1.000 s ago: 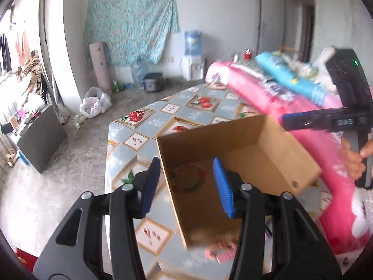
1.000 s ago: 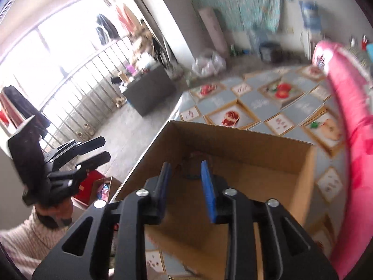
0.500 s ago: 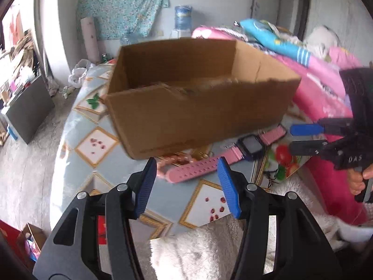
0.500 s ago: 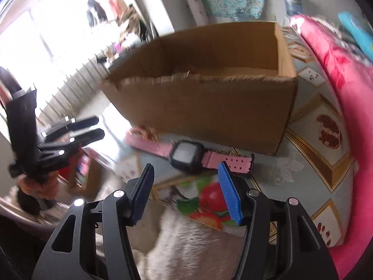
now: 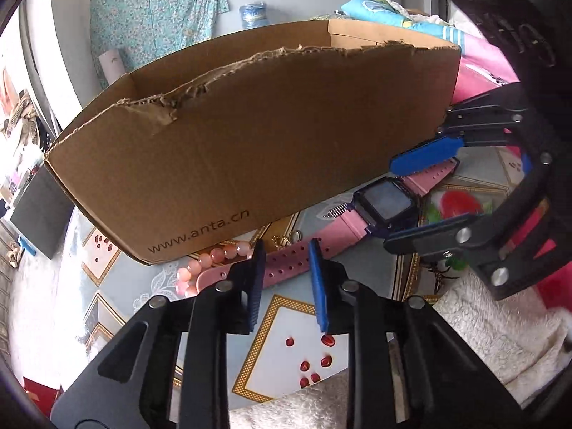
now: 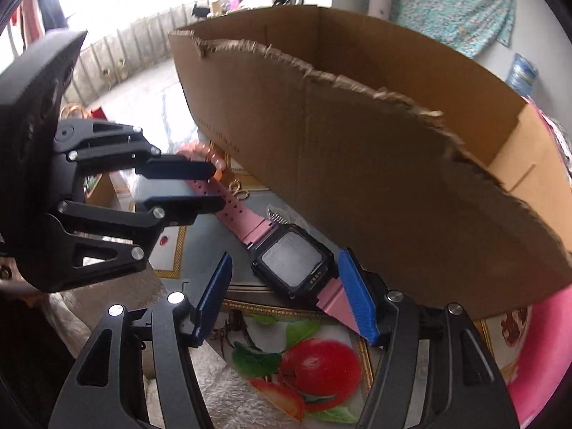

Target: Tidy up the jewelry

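While the pink watch lies flat on the tablecloth, tight against the cardboard box, it looks light, with floppy straps and a hard, likely slick face, so the strap is the safer hold. Left gripper is closing on the holed strap at the watch's 8 o'clock, pads not yet biting, bead bracelet just beside. Right gripper is opening wide around the face, gripping nothing; the box wall blocks 12 o'clock, so open room lies toward 6 o'clock.

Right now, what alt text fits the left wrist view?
The left gripper, jaws closing, straddles the strap of a pink watch lying on a patterned tablecloth before a torn cardboard box. Pink beads lie beside it; the right gripper brackets the watch face.
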Demonstrator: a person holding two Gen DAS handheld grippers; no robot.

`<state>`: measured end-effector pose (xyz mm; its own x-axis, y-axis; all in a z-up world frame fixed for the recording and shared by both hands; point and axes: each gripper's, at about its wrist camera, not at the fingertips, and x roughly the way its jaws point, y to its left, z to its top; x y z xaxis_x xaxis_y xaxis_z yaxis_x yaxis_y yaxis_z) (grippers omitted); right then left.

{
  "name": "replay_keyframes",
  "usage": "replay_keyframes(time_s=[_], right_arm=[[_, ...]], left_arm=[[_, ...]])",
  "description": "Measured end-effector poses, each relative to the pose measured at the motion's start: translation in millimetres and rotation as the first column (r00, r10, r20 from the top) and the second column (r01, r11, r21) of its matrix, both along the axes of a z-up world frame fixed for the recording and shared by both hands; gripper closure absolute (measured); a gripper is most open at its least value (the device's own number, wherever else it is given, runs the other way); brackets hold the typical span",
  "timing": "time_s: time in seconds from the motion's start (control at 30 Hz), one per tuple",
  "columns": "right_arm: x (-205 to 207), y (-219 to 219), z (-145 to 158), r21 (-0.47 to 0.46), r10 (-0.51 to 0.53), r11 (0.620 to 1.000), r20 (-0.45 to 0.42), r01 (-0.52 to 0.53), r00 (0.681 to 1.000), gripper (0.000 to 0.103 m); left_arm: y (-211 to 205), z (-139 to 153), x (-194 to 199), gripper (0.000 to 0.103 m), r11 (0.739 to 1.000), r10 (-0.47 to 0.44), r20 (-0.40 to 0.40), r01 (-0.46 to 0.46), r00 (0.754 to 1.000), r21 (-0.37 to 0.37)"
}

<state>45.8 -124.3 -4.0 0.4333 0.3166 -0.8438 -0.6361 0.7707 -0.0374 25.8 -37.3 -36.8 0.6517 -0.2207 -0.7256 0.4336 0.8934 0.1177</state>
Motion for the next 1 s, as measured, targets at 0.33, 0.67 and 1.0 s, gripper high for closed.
replay_keyframes(time_s=[0.33,0.67,1.0], right_arm=[[8.4,5.0,1.8,-0.072,0.035,0.997,-0.020,-0.036,0.999,0.051],[1.0,25.9,17.2,-0.096,0.013,0.995,-0.060,-0.018,0.998,0.051],[15.7,-1.8,2.7,0.133,-0.056,0.985,-0.334,0.106,0.941,0.051]], left_arm=[[4.5,-6.5,-5.7,0.083,0.999,-0.013,-0.002,0.013,1.000,-0.039],[31.3,2.6,-21.4,0.081,0.984,-0.093,0.019,0.095,0.995,-0.153],[10.8,-9.8,-51.2,0.071,0.982,-0.187,0.079,0.186,0.979,0.018]])
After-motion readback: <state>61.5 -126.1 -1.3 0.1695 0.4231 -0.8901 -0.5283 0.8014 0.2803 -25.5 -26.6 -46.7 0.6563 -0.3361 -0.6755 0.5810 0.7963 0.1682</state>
